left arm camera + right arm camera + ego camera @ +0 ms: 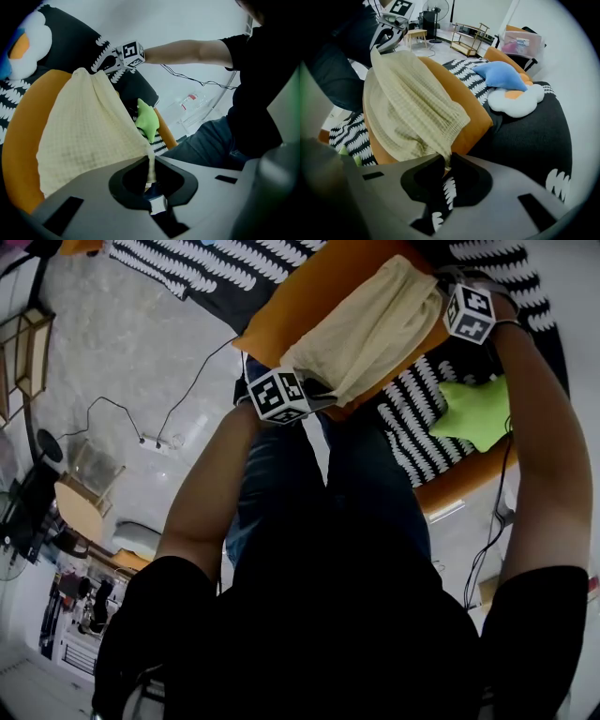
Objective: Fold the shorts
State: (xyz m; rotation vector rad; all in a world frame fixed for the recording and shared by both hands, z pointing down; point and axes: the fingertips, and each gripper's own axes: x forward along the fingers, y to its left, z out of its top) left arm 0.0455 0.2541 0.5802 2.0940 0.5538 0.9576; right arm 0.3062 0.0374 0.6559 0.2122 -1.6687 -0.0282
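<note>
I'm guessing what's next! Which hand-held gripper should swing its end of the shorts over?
Probably the left hand-held gripper, shut on a shorts corner at the edge of the orange cushion. The right hand-held gripper pinches the waistband above the cushion and can anchor.

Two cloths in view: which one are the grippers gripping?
The cream shorts, pinched by left gripper and right gripper; the green cloth lies apart, ungripped.
</note>
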